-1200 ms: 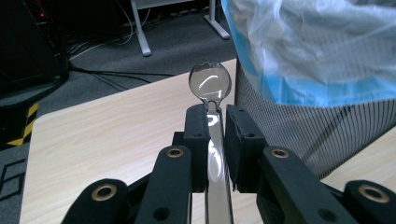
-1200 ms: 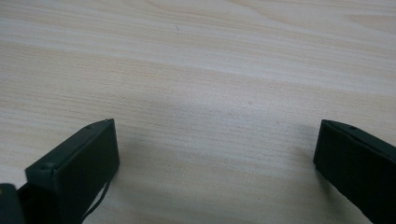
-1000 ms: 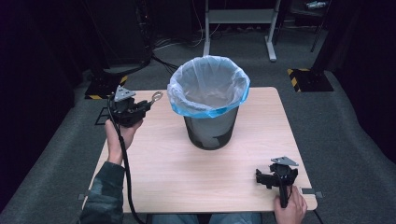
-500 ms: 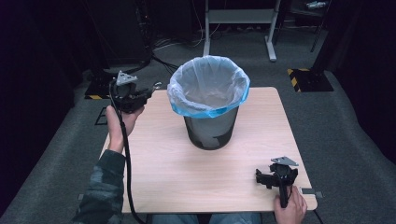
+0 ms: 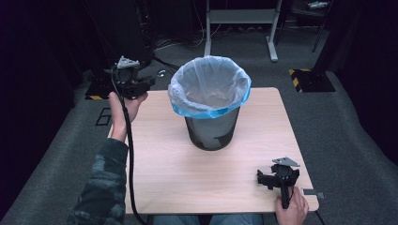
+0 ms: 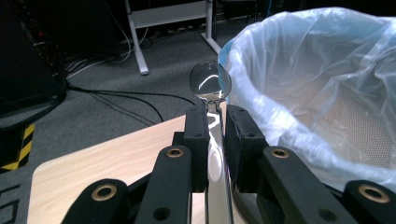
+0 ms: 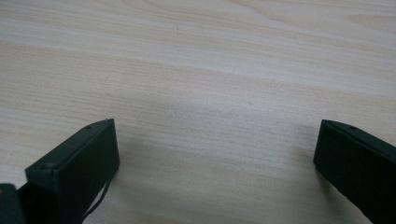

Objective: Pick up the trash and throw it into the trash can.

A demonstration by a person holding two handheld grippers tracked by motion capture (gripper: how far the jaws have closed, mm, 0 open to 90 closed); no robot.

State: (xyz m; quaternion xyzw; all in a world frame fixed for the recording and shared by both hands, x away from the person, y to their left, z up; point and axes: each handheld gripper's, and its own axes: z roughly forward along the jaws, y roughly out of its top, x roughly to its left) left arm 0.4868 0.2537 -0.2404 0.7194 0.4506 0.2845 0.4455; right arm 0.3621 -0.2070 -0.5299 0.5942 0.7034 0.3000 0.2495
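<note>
I count one table (image 5: 164, 168), one bin (image 5: 212, 126) with one pale blue bag (image 5: 209, 89) lining it, one spoon (image 6: 210, 81), and my two grippers. The bin stands toward the far middle of the wooden table, the bag folded over its rim.

My left gripper (image 5: 136, 84) is held up at the table's far left corner, just beside the bin, with its cable (image 5: 127, 154) trailing down along my left forearm. From above I can just make out a small glint of metal (image 5: 162, 73) sticking out of it toward the bin. The left gripper view makes it plain: the two jaws are pressed against the handle of a shiny metal spoon, its bowl pointing forward and up, close to the bag's bulging edge but apart from it. That view also shows the mesh wall of the bin through the thin plastic.

My right gripper (image 5: 278, 178) rests low at the near right corner of the table, well apart from the bin. In the right gripper view its jaws stand wide apart with bare wood grain (image 7: 210, 93) between them, nothing held.
</note>
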